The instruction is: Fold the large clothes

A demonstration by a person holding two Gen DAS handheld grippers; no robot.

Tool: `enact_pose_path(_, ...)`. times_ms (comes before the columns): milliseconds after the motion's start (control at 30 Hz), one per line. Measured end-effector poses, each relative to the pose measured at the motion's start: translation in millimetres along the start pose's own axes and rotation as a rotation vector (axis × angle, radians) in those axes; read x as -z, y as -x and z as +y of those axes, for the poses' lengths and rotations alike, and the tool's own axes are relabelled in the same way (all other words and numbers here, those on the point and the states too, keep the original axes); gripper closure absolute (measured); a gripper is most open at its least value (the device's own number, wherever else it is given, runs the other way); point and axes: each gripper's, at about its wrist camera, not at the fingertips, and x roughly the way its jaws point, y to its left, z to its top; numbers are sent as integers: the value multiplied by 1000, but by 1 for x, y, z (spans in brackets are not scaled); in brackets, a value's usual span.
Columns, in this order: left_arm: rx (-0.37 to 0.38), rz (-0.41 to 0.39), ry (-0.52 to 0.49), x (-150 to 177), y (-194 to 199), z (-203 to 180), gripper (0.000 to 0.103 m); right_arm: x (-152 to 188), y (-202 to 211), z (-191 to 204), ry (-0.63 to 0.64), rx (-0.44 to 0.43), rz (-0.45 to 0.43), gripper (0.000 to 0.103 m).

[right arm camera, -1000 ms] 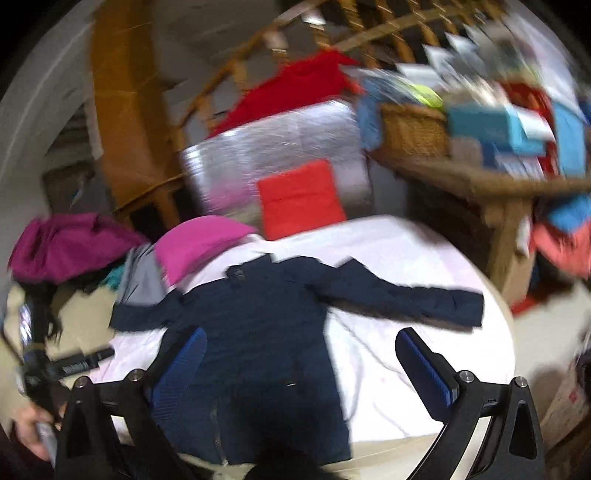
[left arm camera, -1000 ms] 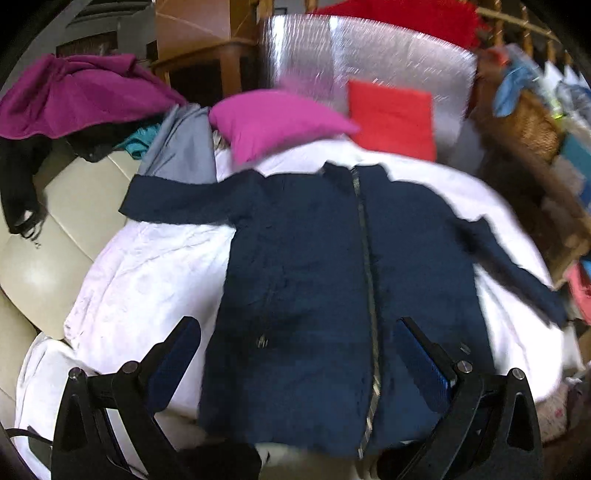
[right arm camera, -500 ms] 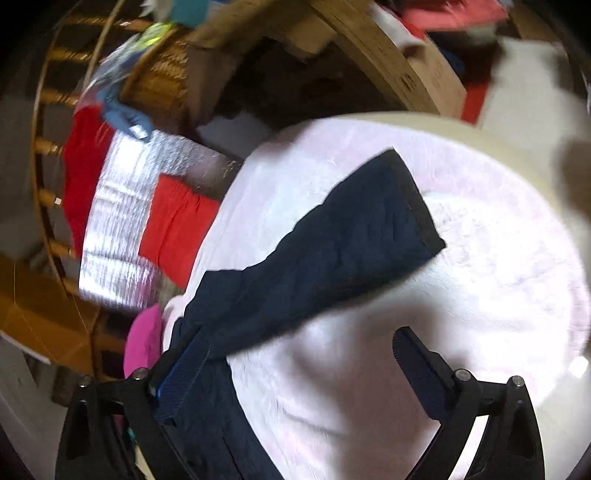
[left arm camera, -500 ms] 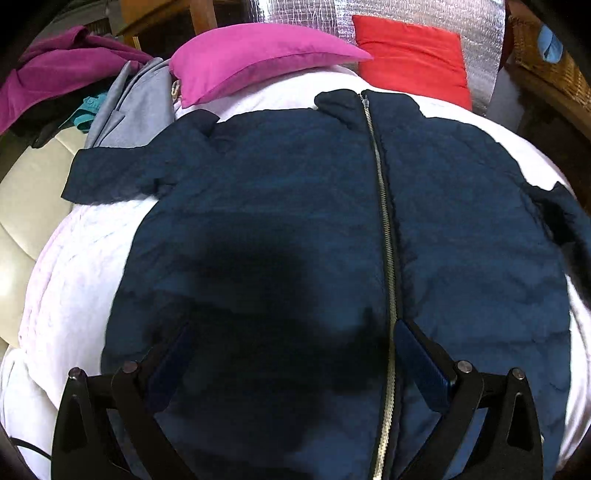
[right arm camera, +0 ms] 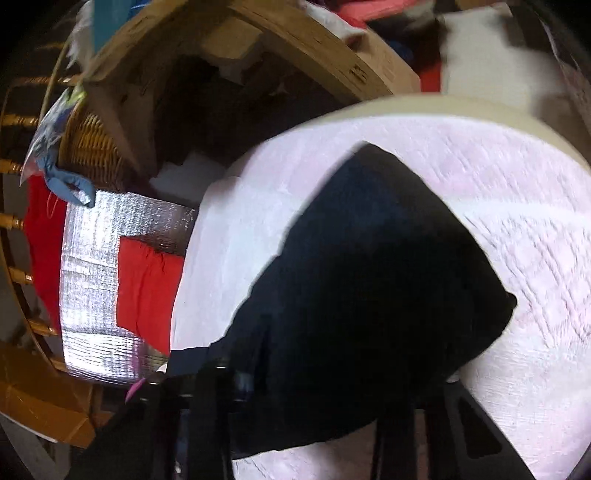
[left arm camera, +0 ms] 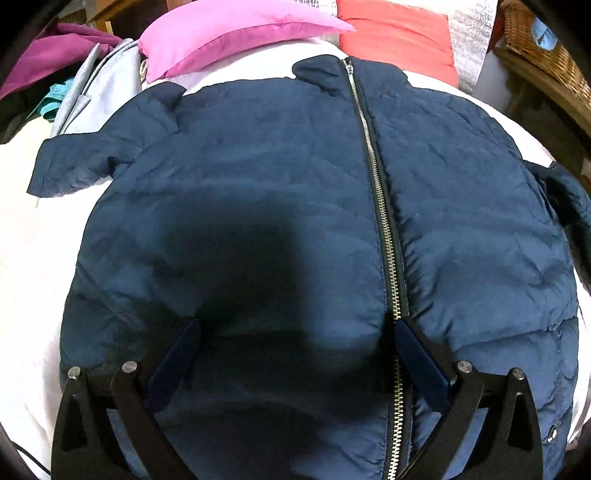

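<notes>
Jacket (left arm camera: 280,192) on blanket (left arm camera: 26,266), pillows (left arm camera: 229,33) behind

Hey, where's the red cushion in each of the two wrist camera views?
Left wrist: the red cushion sits at the top, right of centre, beyond the jacket collar.
Right wrist: the cushion is at the left, on its side.
Shared landmark: the silver foil panel behind it.

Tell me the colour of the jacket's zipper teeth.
Silver zipper on a navy jacket; clearest in the left wrist view.
</notes>
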Motion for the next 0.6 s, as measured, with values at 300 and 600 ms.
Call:
enact_pose_path(300, 36, 76, -19, -1, 4, 3, 0, 41, 36, 150, 367, -89, -130, 77)
enact_pose_path(600, -79, -166, 166, -29, 59, 70, 0, 162, -1, 297, 621, -267, -23, 77)
